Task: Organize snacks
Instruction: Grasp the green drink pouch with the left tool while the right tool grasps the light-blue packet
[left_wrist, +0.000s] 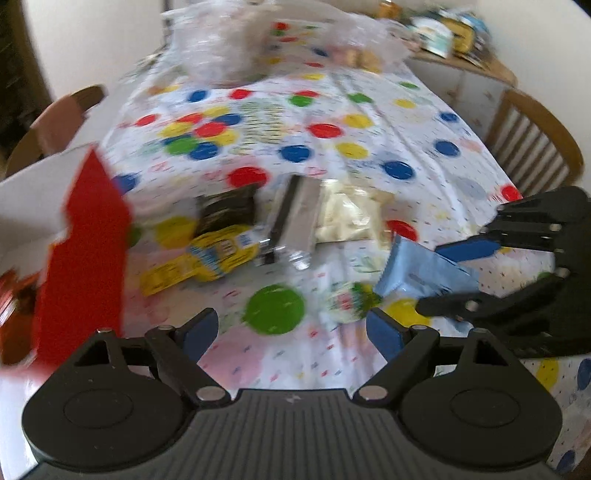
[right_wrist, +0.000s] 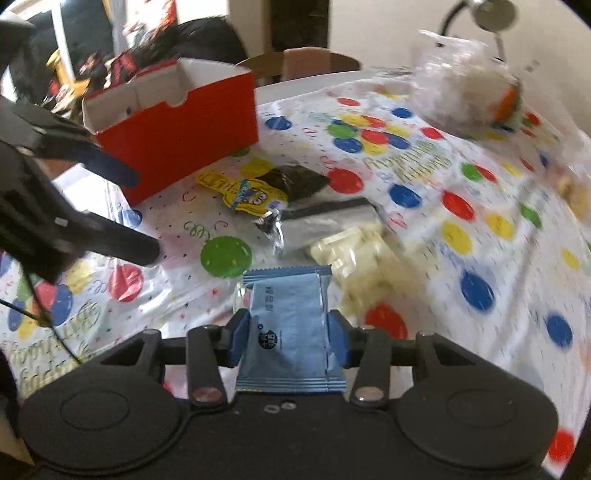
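- My right tool (right_wrist: 290, 338) pinches the light blue snack packet (right_wrist: 291, 332) across its width, one blue pad on each side edge, so the flat wrapper stands between the fingers and cannot slide out.
- The packet sits low in the grip, with its crimped top edge out in front; I judge that leaves a free end to lead into a container.
- My left tool (left_wrist: 291, 328) is spread wide with nothing between its pads, hovering over the party-dot cloth on the counter (left_wrist: 369, 122), free for the next pick.
- The red box (right_wrist: 177, 136) stands open-topped at the counter's left side, beside that tool; it looks like the place for sorted snacks, so the blue packet probably goes there.
- Loose on the cloth between box and packet lie the yellow cartoon packet (right_wrist: 245, 194), a dark packet (right_wrist: 295, 182), a silver foil packet (right_wrist: 325, 221) and a pale cream bag (right_wrist: 351, 251), bunched and touching, unsorted.
- A clear plastic bag (right_wrist: 461, 81) sits at the far end, well apart.
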